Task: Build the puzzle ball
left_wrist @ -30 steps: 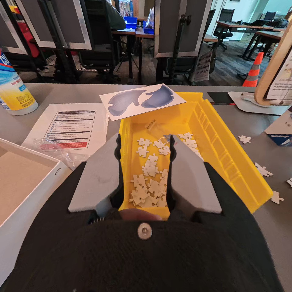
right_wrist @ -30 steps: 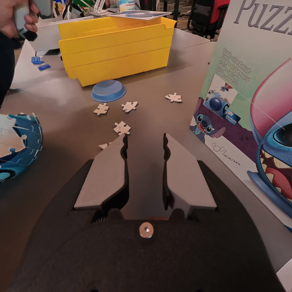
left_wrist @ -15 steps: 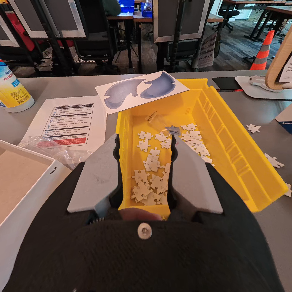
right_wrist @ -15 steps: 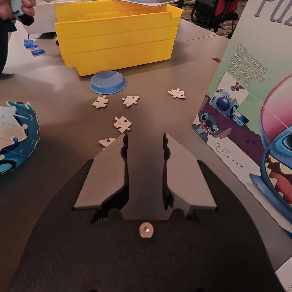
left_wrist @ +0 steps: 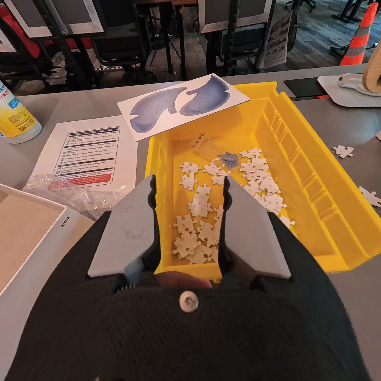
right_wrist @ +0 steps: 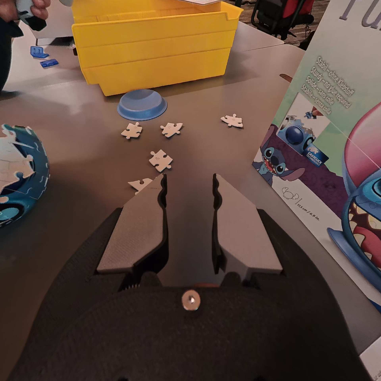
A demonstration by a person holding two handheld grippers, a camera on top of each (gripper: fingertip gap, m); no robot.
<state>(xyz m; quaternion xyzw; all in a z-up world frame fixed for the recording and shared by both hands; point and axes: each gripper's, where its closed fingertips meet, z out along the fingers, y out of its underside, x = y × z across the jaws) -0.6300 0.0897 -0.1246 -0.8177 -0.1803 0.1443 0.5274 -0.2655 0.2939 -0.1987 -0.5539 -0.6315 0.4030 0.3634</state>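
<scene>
Puzzle ball, partly built, sits at the table's left edge in the right wrist view. My left claw hangs open and empty over the yellow bin of loose pieces, presumably to pick one; right claw open, empty, above the table.

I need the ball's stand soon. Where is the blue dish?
In the right wrist view, the blue dish sits on the table just in front of the yellow bin, beyond the loose pieces.
</scene>
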